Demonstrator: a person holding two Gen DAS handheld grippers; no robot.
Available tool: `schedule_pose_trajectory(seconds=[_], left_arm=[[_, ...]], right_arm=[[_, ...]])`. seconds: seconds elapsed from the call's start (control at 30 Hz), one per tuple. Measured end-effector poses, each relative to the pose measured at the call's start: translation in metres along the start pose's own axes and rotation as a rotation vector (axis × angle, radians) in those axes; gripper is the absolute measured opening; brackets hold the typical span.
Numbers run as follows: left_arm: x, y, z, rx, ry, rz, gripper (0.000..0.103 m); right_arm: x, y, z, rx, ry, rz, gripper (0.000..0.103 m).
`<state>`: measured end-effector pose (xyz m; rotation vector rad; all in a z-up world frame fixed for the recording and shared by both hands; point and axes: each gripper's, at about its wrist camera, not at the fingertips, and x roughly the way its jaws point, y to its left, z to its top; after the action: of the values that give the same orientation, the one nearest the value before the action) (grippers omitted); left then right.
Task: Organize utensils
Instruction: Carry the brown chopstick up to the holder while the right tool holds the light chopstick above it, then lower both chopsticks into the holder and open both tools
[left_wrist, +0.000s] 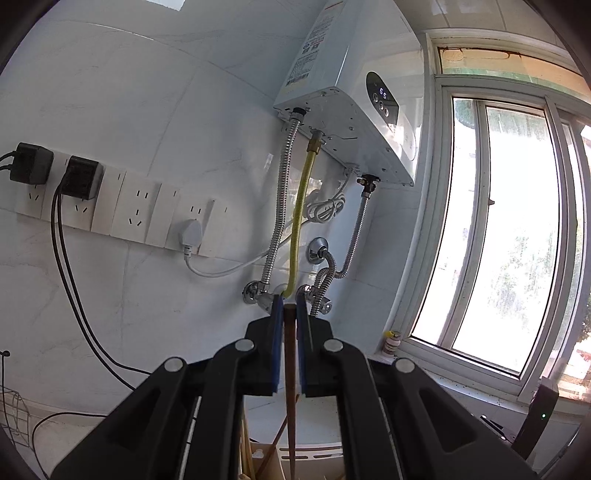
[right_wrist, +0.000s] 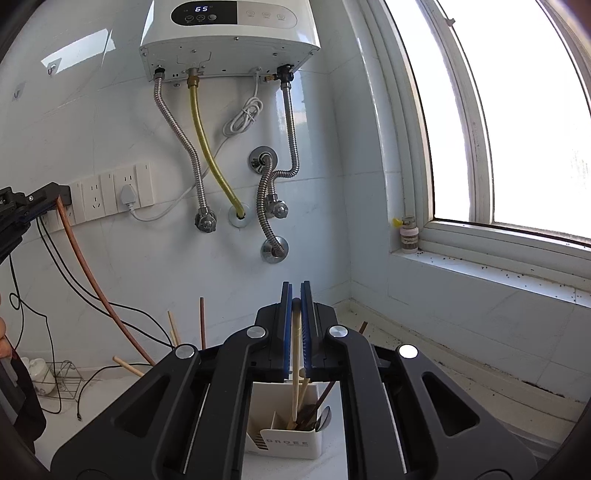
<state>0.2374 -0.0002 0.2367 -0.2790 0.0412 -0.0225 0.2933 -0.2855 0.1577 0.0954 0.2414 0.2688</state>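
My left hand-held gripper (left_wrist: 290, 308) pinches 1 reddish-brown wooden chopstick (left_wrist: 289, 354); my right hand-held gripper (right_wrist: 296, 291) clamps 1 pale wooden chopstick (right_wrist: 295, 369) above the white plastic utensil holder (right_wrist: 284, 441).

This is a home kitchen or utility corner. A gas water heater (right_wrist: 229, 33) hangs on the white tiled wall (right_wrist: 92, 122), its lit display facing out, with metal hoses (right_wrist: 177, 122) and a yellow hose (right_wrist: 212, 158) running down to valves (right_wrist: 205, 221). A row of sockets (left_wrist: 136, 210) carries plugs and cables. A sliding window (left_wrist: 506, 236) meets the wall at the corner, a small bottle (right_wrist: 409, 236) on its sill. On the white counter (right_wrist: 96, 391) stands a utensil holder (right_wrist: 280, 439) with chopsticks and a spoon, and a wire rack (right_wrist: 61, 376) near the left edge.
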Motion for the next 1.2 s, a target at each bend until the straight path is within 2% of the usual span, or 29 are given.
schedule_pose_trajectory(seconds=[0.23,0.4,0.6,0.8,0.9,0.97,1.0,1.07,1.1,1.2], left_arm=[[0.022,0.012,-0.003,0.023,0.006,0.029,0.007],[0.038,0.017,-0.015,0.047,0.046,0.037,0.007],[0.059,0.015,-0.042,0.096,0.143,0.031,0.007],[0.074,0.018,-0.064,0.098,0.240,0.019,0.007],[0.078,0.022,-0.070,0.095,0.279,0.010,0.007],[0.079,0.024,-0.071,0.095,0.297,0.008,0.007],[0.079,0.025,-0.071,0.101,0.297,0.008,0.009],[0.077,0.025,-0.068,0.115,0.299,0.011,0.029],[0.075,0.025,-0.066,0.119,0.294,0.009,0.042],[0.067,0.022,-0.058,0.140,0.272,-0.013,0.044]], right_arm=[[0.021,0.011,-0.011,-0.042,0.040,-0.010,0.004],[0.030,0.014,-0.017,-0.046,0.060,-0.004,0.004],[0.040,0.014,-0.029,-0.024,0.108,0.003,0.005],[0.039,0.014,-0.031,-0.017,0.133,0.021,0.005],[0.037,0.014,-0.029,-0.011,0.132,0.032,0.015],[0.036,0.016,-0.028,-0.024,0.133,0.028,0.015],[0.034,0.016,-0.027,-0.028,0.130,0.030,0.015],[0.029,0.016,-0.024,-0.027,0.120,0.031,0.019],[0.025,0.016,-0.022,-0.026,0.114,0.037,0.022],[0.014,0.016,-0.013,-0.017,0.091,0.048,0.031]])
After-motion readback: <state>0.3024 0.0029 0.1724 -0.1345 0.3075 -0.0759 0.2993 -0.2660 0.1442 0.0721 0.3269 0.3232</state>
